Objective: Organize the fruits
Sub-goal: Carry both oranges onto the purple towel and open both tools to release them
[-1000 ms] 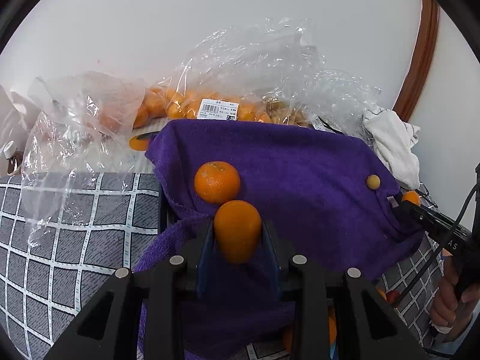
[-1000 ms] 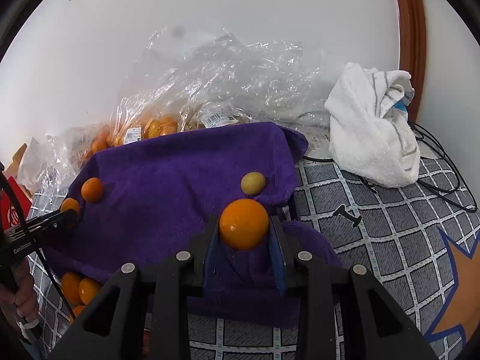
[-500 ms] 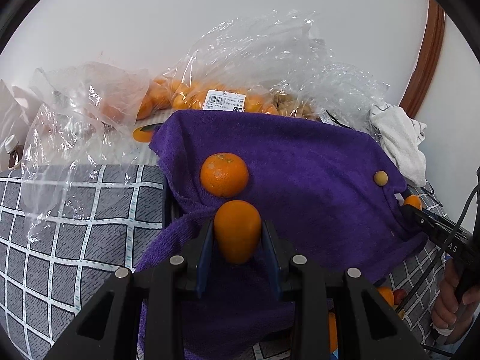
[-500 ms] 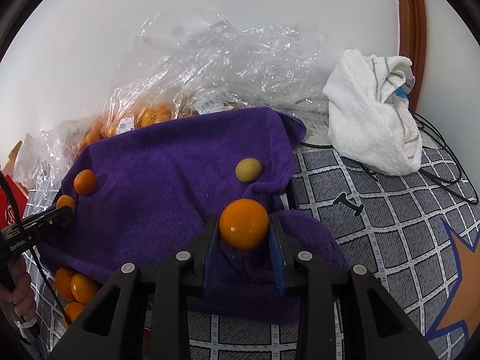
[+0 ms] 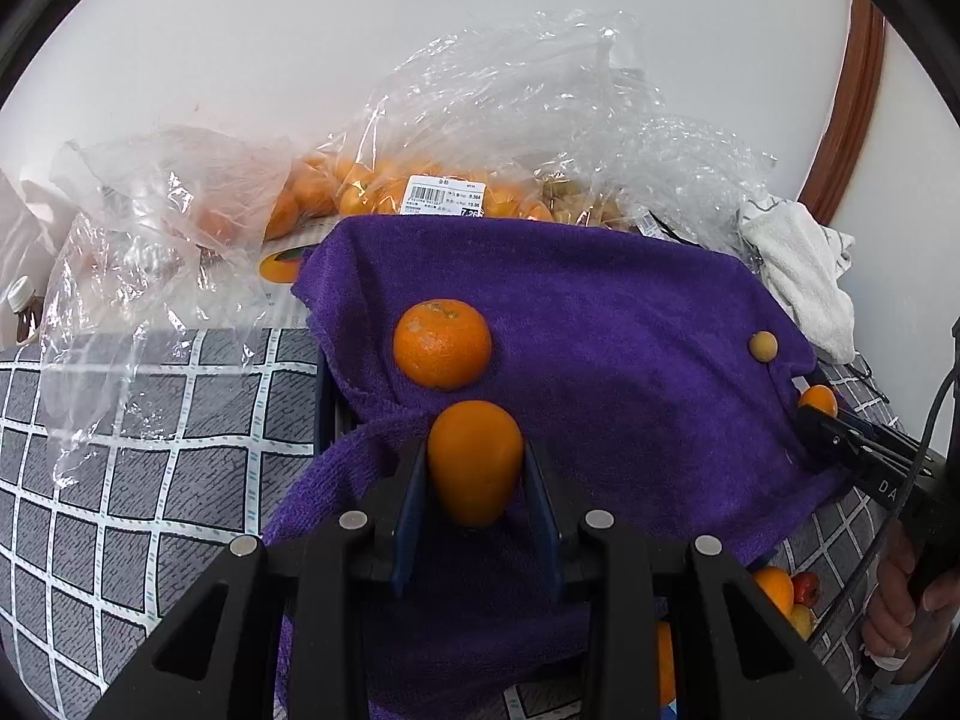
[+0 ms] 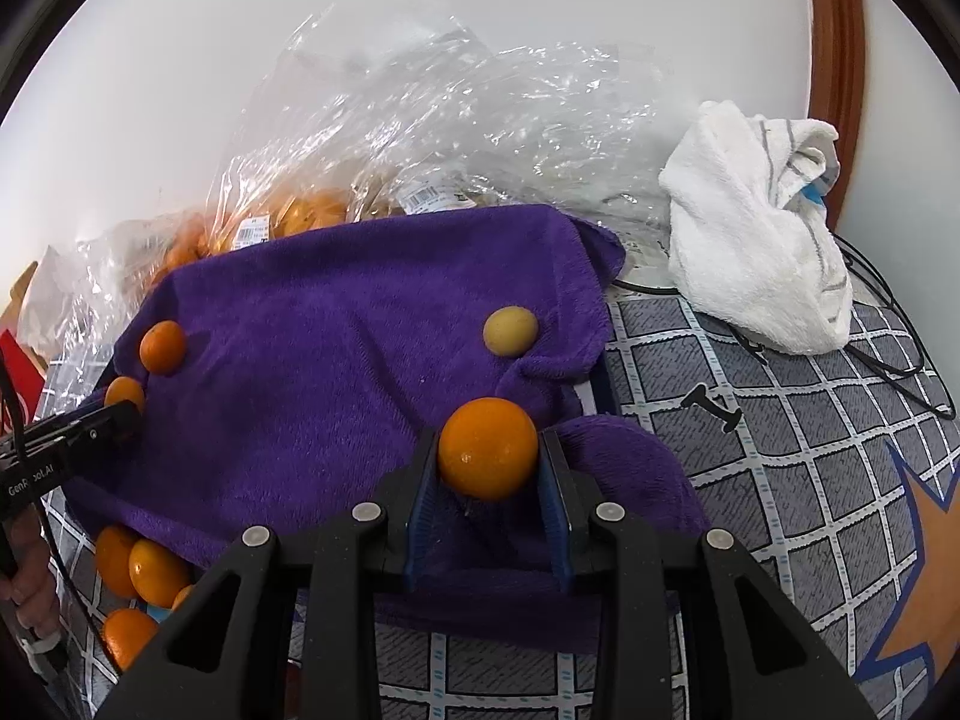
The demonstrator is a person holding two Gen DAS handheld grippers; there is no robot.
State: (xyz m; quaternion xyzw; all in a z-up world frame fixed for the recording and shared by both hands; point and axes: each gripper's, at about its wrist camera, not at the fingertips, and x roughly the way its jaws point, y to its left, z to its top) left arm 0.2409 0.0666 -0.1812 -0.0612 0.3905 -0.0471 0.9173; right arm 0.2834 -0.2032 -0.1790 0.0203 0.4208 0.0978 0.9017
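My left gripper (image 5: 474, 468) is shut on an oval orange fruit (image 5: 475, 459) over the near left edge of a purple towel (image 5: 600, 324). Just beyond it a round orange (image 5: 442, 343) rests on the towel. My right gripper (image 6: 487, 462) is shut on a round orange (image 6: 487, 447) at the towel's (image 6: 336, 360) near right edge. A small yellow-green fruit (image 6: 510, 330) lies on the towel ahead of it; the same fruit (image 5: 762, 346) shows in the left wrist view. The left gripper (image 6: 129, 405) and its fruit also show far left in the right wrist view.
Clear plastic bags (image 5: 474, 138) with several oranges (image 5: 360, 186) lie behind the towel against the white wall. A crumpled white cloth (image 6: 756, 228) and black cables (image 6: 888, 324) sit at the right. Loose oranges (image 6: 144, 564) lie at the towel's near left corner on a grey checked cover (image 6: 810, 432).
Both views have shifted slightly, so the towel and the fruit on it sit a little differently in frame. Each gripper keeps its grip on its orange fruit.
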